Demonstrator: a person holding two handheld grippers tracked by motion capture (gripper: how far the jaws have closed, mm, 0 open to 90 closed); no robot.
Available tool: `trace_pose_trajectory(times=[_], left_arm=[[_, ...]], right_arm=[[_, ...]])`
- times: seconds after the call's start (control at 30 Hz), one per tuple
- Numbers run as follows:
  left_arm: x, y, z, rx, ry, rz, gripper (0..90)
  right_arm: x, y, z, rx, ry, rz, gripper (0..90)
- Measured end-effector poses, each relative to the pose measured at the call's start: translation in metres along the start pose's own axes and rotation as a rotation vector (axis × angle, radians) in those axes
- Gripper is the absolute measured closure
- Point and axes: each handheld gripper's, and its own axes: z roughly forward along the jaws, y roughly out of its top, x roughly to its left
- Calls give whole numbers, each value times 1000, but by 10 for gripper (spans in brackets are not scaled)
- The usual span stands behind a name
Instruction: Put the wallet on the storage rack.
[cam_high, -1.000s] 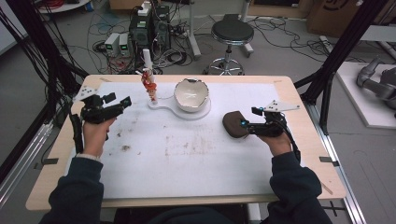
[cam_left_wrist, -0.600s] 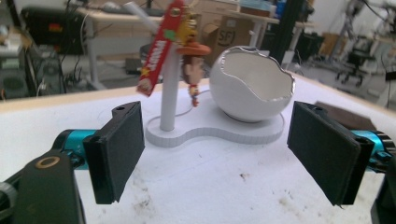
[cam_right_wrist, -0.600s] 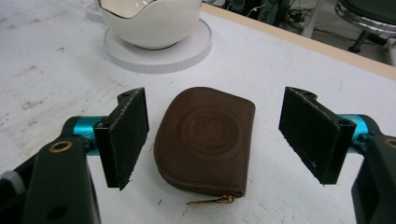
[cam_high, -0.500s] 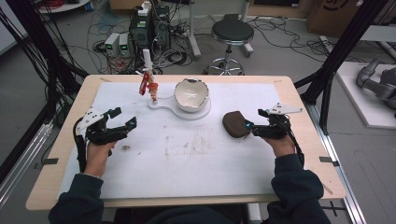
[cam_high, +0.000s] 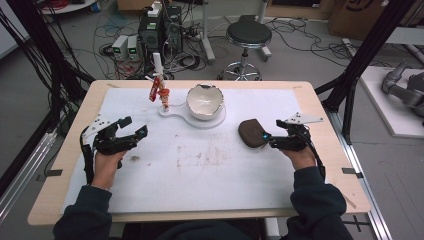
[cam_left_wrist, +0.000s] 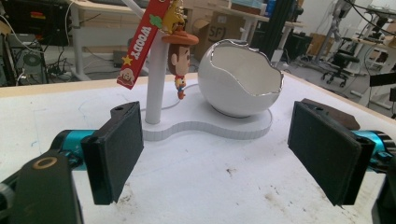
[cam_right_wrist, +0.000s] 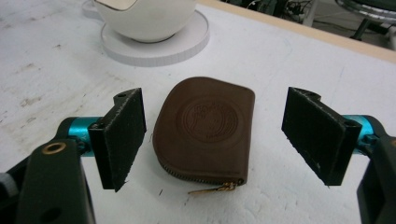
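A brown leather zip pouch (cam_high: 251, 134) lies flat on the white mat at the right. In the right gripper view the pouch (cam_right_wrist: 205, 126) sits between the two black pads, apart from both. My right gripper (cam_high: 272, 135) (cam_right_wrist: 219, 140) is open, its jaws having just been opening. My left gripper (cam_high: 134, 126) (cam_left_wrist: 223, 154) is open and holds nothing. It stands low over the mat at the left and faces a white stand (cam_left_wrist: 205, 128). The stand bears an egg-shaped white bowl (cam_high: 204, 101) (cam_left_wrist: 240, 79) and a post with a Woody keychain (cam_high: 159, 90) (cam_left_wrist: 177, 51).
The white mat (cam_high: 200, 175) covers most of a wooden table (cam_high: 320, 100) and has brown stains near its middle. The bowl's stand (cam_right_wrist: 159, 46) lies just beyond the pouch. Cables, boxes and a stool (cam_high: 248, 35) are on the floor behind the table.
My left hand has come down and back toward the table's near side, settling low over the mat. My right gripper's jaws stand wider around the pouch; the right hand kept its place.
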Motion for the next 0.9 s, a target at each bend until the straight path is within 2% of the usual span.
trace_pose_trajectory(times=[0.2, 0.3, 0.57, 0.8, 0.9], left_arm=[[2, -1, 0, 18, 9, -3, 182], [3, -3, -1, 32, 19, -2, 182], [2, -6, -1, 51, 11, 2, 183], [4, -8, 1, 70, 6, -10, 184], [4, -8, 2, 74, 3, -12, 185]], right_arm=[[-1, -2, 3, 23, 8, 23, 217], [-2, -3, 10, 49, 12, 27, 217], [2, -5, 33, 107, 49, 40, 217], [-4, -6, 55, 153, 39, 91, 217], [-5, -7, 63, 181, 20, 79, 210]])
